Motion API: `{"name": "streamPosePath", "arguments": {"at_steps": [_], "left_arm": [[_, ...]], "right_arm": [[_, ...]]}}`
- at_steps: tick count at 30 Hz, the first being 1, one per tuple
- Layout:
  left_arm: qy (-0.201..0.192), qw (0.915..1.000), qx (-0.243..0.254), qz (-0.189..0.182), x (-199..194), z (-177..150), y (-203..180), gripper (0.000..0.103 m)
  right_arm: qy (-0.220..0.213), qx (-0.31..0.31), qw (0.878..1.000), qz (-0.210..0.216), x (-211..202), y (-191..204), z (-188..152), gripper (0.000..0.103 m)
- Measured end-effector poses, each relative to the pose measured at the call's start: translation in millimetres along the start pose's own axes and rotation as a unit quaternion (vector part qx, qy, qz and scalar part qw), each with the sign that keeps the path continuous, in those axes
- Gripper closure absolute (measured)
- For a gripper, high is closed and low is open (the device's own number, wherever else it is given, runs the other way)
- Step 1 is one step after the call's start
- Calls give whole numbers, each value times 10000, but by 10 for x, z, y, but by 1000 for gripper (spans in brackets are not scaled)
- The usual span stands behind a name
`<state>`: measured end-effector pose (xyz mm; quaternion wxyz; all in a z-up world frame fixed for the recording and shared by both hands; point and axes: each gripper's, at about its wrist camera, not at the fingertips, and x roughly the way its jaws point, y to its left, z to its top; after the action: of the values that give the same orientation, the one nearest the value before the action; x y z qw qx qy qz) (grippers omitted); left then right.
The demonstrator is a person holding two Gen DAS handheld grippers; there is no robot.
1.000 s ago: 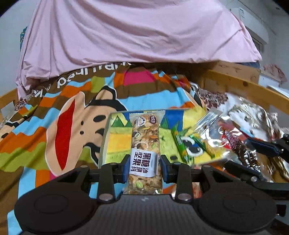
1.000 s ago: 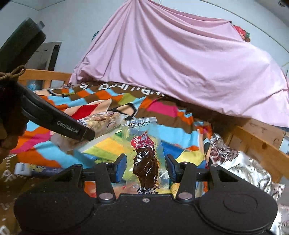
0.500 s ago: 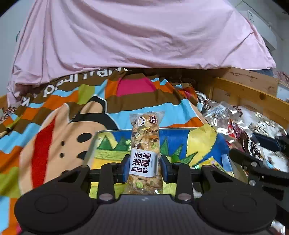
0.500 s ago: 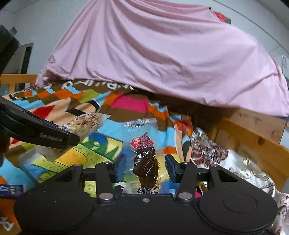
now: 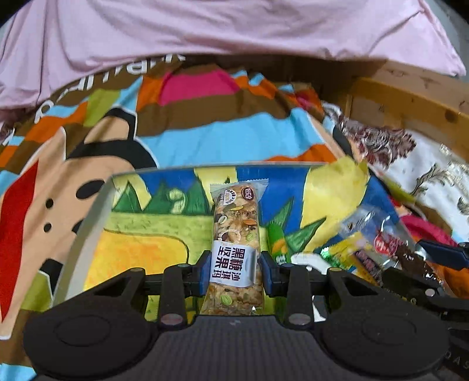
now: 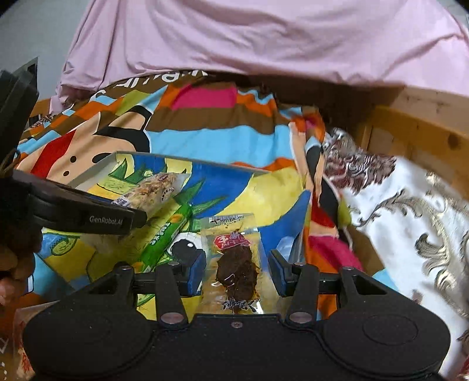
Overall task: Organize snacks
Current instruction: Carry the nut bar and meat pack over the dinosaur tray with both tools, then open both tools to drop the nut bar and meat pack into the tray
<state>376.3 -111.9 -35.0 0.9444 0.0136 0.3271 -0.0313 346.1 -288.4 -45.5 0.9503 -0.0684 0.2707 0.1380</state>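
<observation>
Bedding fills both views: a striped cartoon-print blanket (image 5: 205, 137) under a pink sheet (image 5: 234, 26), with a wooden bed frame (image 5: 410, 96) at right. Left gripper (image 5: 234, 271): blue pads clamped on the flanks of a nut bar (image 5: 236, 249) in clear wrap, white label band level with the pads, bar standing up along the fingers. Grip unchanged from a second ago. Right gripper (image 6: 236, 272): a clear pouch of dark dried meat (image 6: 236, 263) sits between the blue pads; its edges meet them, held as before. Beyond the left fingers lies a shallow box with a painted landscape floor (image 5: 140, 234); a second ago it sat far off and small under the bar, now it spans the frame and the bar's tip hangs over its back part. In the right wrist view the same box (image 6: 263, 193) has come up under the pouch, where a second ago mostly blanket and pink sheet showed. A green stick snack (image 6: 164, 234) lies inside the box, just left of the pouch. In that view the left gripper (image 6: 137, 215) crosses at the left edge, bar (image 6: 152, 190) over the box's far left corner. In the left wrist view the pouch (image 5: 390, 243) shows at right, lower than before. A patterned white cloth (image 6: 410, 219) lies right of the box.
</observation>
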Motion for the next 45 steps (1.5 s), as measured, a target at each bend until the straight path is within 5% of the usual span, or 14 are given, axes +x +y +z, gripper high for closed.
{"name": "streamPosePath", "arguments": {"at_steps": [17, 21, 25, 34, 36, 45], "left_arm": [[339, 9994, -1, -42, 102, -69, -43, 63], [187, 9997, -139, -64, 6, -50, 8, 47], [-96, 9994, -320, -95, -204, 0, 94, 28], [-788, 9946, -666, -120, -865, 90, 301, 5], [-978, 9926, -709, -121, -1046, 84, 348, 2], [-1571, 9854, -647, -62, -1796, -104, 500, 1]], "right_arm": [[170, 96, 9998, 51, 106, -30, -46, 47], [66, 127, 9999, 9, 14, -65, -11, 43], [-337, 250, 9991, 4, -242, -103, 99, 30], [-1322, 215, 9909, -102, -936, -68, 267, 8], [-1536, 208, 9878, -115, -1108, -40, 251, 1], [-2116, 14, 9770, -269, -1770, 250, 153, 1]]}}
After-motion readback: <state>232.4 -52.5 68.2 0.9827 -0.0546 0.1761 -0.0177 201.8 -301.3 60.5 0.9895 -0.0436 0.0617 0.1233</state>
